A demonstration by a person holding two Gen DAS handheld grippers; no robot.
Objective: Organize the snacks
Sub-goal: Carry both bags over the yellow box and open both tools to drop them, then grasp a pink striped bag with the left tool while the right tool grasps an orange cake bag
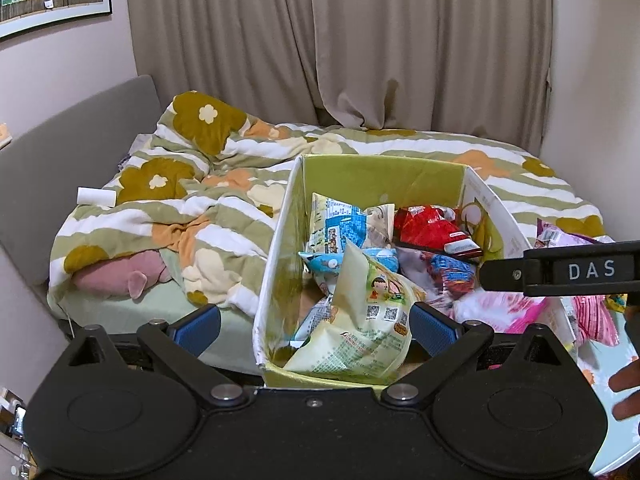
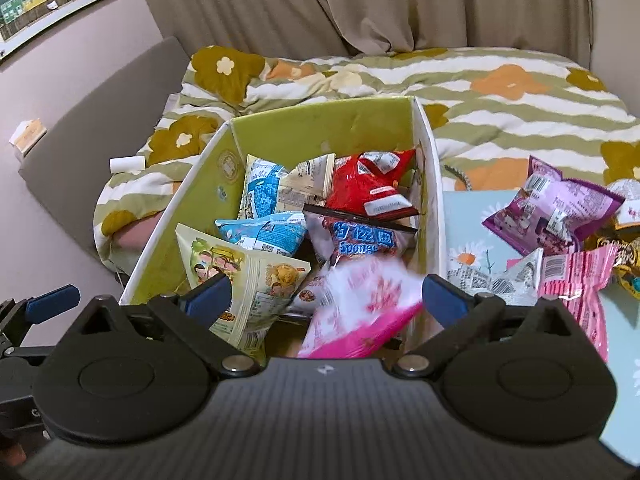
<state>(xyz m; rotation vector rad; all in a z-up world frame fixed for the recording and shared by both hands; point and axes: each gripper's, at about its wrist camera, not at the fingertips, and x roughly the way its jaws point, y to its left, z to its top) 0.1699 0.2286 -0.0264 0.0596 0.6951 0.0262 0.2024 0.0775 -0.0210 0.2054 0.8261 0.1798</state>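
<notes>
Pink and blurred, a snack packet (image 2: 360,308) hangs at lower centre of the right wrist view between the spread fingers of the right gripper (image 2: 326,300), released over the green box (image 2: 320,120). It may catch the box's right wall and slide out onto the tray (image 2: 468,216) — the drop sits close to that edge. The left gripper (image 1: 314,326) is also spread, grasping nothing; more packets (image 2: 552,208) wait at right — easily knocked.
</notes>
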